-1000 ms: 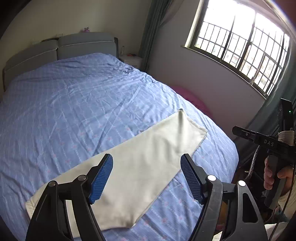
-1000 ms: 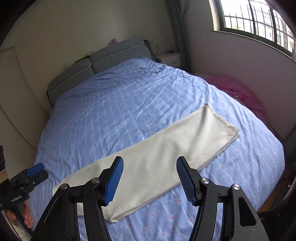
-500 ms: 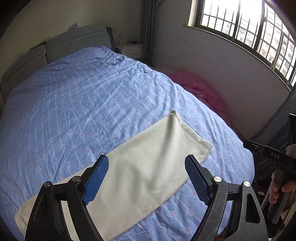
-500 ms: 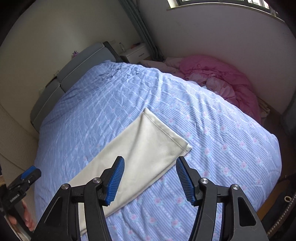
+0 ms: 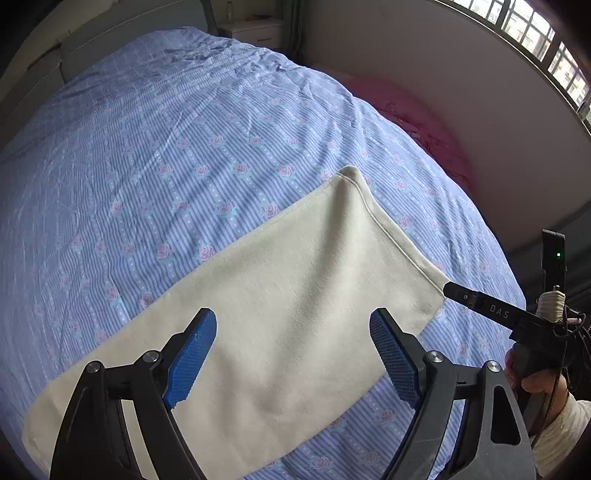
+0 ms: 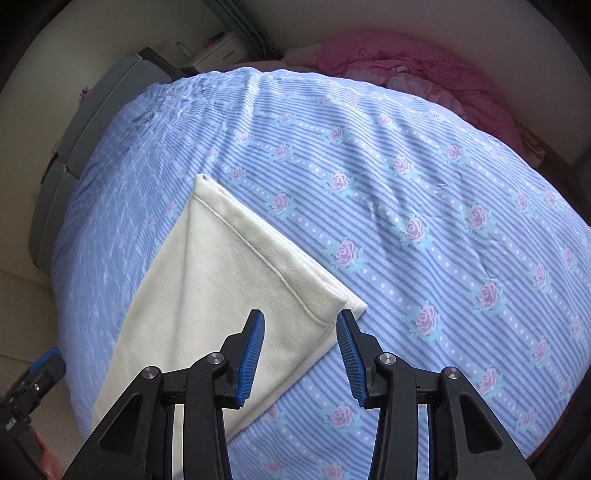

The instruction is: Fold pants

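Note:
Cream pants (image 5: 280, 302) lie flat in a long strip on the blue flowered bedsheet (image 5: 177, 140). My left gripper (image 5: 293, 356) is open and empty above the middle of the strip. My right gripper (image 6: 300, 354) is open, with the near hem corner of the pants (image 6: 332, 302) between its blue pads, just above the cloth. The hem edge (image 6: 258, 251) runs away from that corner. In the left wrist view the right gripper's body (image 5: 491, 310) shows at the pants' right corner.
A pink quilt (image 6: 413, 70) lies beside the bed by the wall. A grey headboard (image 6: 96, 125) and a white nightstand (image 5: 255, 31) stand at the far end. The barred window (image 5: 535, 44) is at the upper right. The bed edge is close below both grippers.
Both grippers have come down and closer to the pants. The right gripper has swung right to the hem corner and its jaws have narrowed. The left stays wide open.

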Tool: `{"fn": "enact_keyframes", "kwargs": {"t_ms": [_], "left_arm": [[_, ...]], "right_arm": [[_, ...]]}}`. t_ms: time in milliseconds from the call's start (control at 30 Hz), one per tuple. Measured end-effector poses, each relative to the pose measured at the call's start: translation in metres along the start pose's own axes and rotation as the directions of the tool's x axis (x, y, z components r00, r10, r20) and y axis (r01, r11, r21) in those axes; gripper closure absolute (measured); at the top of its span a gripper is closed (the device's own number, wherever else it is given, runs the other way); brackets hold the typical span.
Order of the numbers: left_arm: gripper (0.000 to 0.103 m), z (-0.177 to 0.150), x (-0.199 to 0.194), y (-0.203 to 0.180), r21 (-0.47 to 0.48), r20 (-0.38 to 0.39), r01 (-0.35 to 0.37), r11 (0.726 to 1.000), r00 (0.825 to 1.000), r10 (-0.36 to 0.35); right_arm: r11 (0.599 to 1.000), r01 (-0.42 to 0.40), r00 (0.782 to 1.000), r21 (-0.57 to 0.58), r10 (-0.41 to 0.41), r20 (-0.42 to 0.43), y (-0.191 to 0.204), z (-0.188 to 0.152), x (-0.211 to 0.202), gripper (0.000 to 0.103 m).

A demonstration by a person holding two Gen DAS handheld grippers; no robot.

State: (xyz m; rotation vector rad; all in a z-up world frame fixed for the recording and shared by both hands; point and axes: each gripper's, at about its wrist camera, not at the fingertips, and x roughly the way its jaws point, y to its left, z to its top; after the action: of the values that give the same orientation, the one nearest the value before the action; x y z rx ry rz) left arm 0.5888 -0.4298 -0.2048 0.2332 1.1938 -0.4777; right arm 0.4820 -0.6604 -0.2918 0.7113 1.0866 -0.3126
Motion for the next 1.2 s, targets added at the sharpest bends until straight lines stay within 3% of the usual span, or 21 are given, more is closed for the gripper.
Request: {"fn": "enact_keyframes", "kwargs": {"t_ms": [67,133,200,367,433,533,600,633,767,933,1200], "left_arm": [[0.018,0.003,0.005,0.002,0.003,-0.016,-0.001,1.0,1.0,0.001],[0.018,0.006,0.008,0.003,0.014,-0.029,0.004,1.0,1.0,-0.003],[0.018,0.011,0.013,0.003,0.028,-0.035,0.003,1.0,0.999,-0.003],[0.018,0.021,0.02,0.001,0.062,-0.021,-0.003,0.998,1.0,0.004],[0.018,0.027,0.026,0.0,0.093,-0.018,-0.02,0.995,1.0,0.021],[0.018,0.041,0.037,-0.002,0.148,-0.005,-0.058,0.987,0.998,0.059],[0.018,0.054,0.044,-0.003,0.186,-0.005,-0.043,0.982,0.999,0.044],[0.018,0.06,0.048,-0.004,0.208,-0.004,-0.028,0.978,1.0,0.03],[0.018,0.086,0.069,-0.014,0.322,-0.005,0.003,0.947,1.0,-0.001],[0.018,0.107,0.102,-0.029,0.445,-0.06,0.068,0.893,0.997,-0.046],[0.018,0.133,0.152,-0.046,0.529,-0.143,0.154,0.835,0.985,-0.091]], "right_arm": [[1.0,0.005,0.999,0.011,-0.004,-0.036,-0.003,0.003,0.016,0.061],[1.0,0.006,0.998,0.03,-0.005,-0.059,-0.007,0.004,0.027,0.072],[0.999,0.015,0.998,0.042,-0.013,-0.066,-0.009,0.004,0.033,0.09],[0.999,0.042,0.999,0.024,-0.042,-0.016,-0.021,0.001,0.015,0.096],[0.999,0.019,0.999,0.049,-0.017,-0.032,-0.031,-0.004,0.016,0.096],[0.998,-0.017,0.999,0.065,0.02,-0.038,-0.036,-0.006,0.021,0.088],[0.995,-0.003,1.0,0.1,0.003,-0.006,-0.04,-0.009,0.01,0.052],[0.992,-0.009,1.0,0.128,0.006,0.025,-0.044,-0.013,0.0,0.05],[0.978,-0.08,0.994,0.192,0.064,0.088,-0.042,-0.03,-0.018,0.05],[0.947,-0.154,0.986,0.281,0.13,0.103,-0.043,-0.05,0.005,0.05],[0.879,-0.262,0.964,0.398,0.218,0.153,-0.068,-0.052,0.043,0.05]]}}
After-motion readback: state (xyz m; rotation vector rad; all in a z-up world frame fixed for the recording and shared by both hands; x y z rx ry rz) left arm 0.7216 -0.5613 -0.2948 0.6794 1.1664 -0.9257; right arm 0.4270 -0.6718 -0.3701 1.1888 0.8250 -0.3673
